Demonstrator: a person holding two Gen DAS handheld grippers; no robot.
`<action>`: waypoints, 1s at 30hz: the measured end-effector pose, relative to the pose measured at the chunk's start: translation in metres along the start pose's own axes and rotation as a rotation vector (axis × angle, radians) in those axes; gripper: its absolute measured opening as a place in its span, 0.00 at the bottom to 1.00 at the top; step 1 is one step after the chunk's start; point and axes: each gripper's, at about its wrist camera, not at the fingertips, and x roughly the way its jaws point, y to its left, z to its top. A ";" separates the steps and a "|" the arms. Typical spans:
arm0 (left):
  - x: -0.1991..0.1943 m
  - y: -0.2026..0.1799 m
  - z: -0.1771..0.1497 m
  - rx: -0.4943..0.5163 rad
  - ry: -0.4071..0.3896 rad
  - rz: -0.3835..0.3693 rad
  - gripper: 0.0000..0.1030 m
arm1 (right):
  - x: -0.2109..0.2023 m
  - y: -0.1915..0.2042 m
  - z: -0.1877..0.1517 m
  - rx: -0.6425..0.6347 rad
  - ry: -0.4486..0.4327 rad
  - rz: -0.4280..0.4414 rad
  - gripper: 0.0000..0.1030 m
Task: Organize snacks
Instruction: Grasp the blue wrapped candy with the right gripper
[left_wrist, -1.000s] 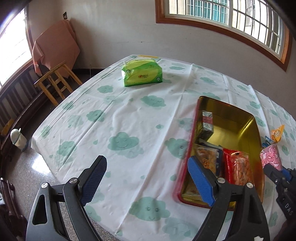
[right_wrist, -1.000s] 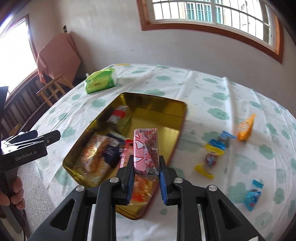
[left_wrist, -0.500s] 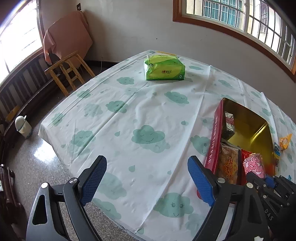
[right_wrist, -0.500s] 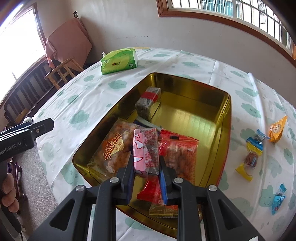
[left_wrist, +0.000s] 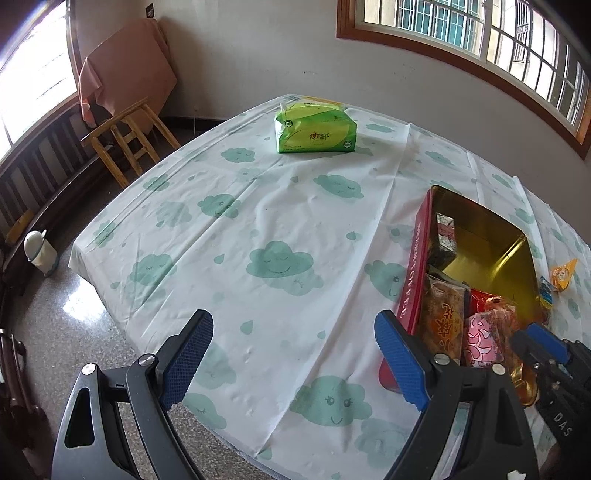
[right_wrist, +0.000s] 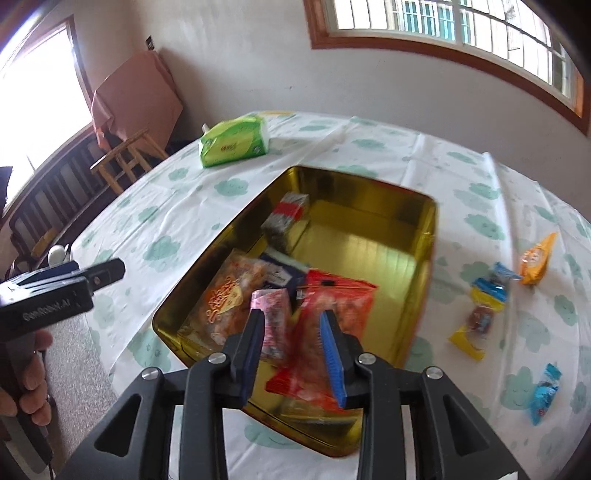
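Observation:
A gold tin (right_wrist: 432, 236) with red outer walls (left_wrist: 417, 266) sits on the cloud-print tablecloth and holds several snack packets. My right gripper (right_wrist: 291, 317) hangs over the tin's near end, its jaws opening. The pink packet (right_wrist: 273, 317) stands between them, leaning by the left finger, and the right pad is clear of it. In the left wrist view the pink packet (left_wrist: 480, 343) rests among the orange and red packets. My left gripper (left_wrist: 293, 321) is open over bare cloth left of the tin, with nothing between its fingers. Several wrapped snacks (right_wrist: 487, 295) lie on the cloth right of the tin.
A green tissue pack (left_wrist: 316, 129) lies at the table's far side. A wooden chair (left_wrist: 125, 136) stands beyond the far-left corner, and a small white bin (left_wrist: 40, 251) sits on the floor. A person's hand (right_wrist: 33, 387) holds the left gripper at the table's near-left edge.
The right gripper carried the pink packet from above the tin's near rim to over the packets inside, and its jaws have parted from it. The left gripper stays open.

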 end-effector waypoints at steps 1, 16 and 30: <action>-0.001 -0.005 0.000 0.013 -0.001 -0.006 0.84 | -0.007 -0.008 -0.001 0.014 -0.013 -0.013 0.31; -0.017 -0.094 -0.011 0.199 -0.020 -0.164 0.84 | -0.062 -0.178 -0.058 0.315 -0.002 -0.325 0.33; -0.026 -0.176 -0.016 0.335 -0.027 -0.268 0.84 | -0.026 -0.208 -0.072 0.393 0.055 -0.297 0.33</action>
